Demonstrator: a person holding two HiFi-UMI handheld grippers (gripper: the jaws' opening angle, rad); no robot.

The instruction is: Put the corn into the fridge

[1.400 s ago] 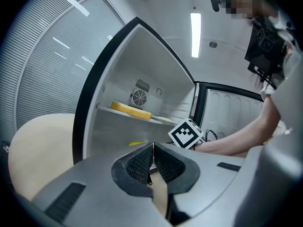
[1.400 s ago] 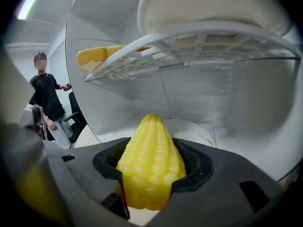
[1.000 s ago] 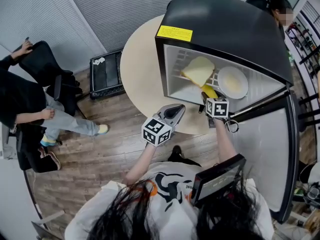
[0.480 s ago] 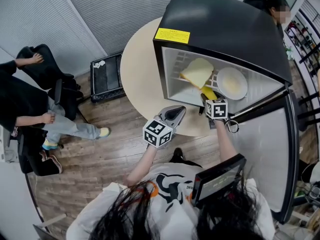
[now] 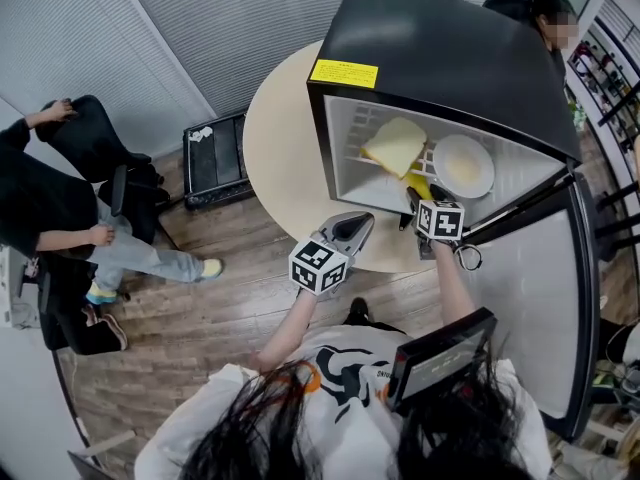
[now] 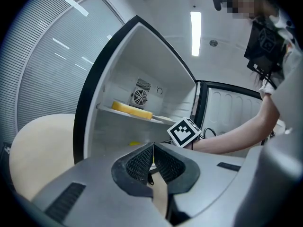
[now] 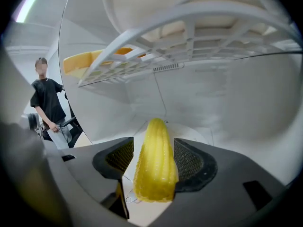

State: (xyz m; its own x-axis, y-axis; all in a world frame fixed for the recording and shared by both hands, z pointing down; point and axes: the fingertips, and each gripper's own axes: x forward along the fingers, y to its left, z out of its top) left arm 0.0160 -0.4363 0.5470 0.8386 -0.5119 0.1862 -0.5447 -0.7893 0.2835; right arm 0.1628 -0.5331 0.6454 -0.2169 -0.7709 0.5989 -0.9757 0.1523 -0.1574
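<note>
Barely shifted: my right gripper [image 5: 416, 204] jaws grasp corn [image 7: 155, 171] mid-cob inside fridge [image 5: 450, 58] (stiff, ridged, likely light); left gripper [image 6: 152, 161] clenched, empty.

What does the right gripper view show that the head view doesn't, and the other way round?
Only the right gripper view: the right hand-held gripper shut on the corn, held under the wire shelf. Only the head view: the left hand-held gripper, and the fridge from outside, with its yellow label. Both: the fridge's white interior and a yellow slab lying on the shelf.
</note>
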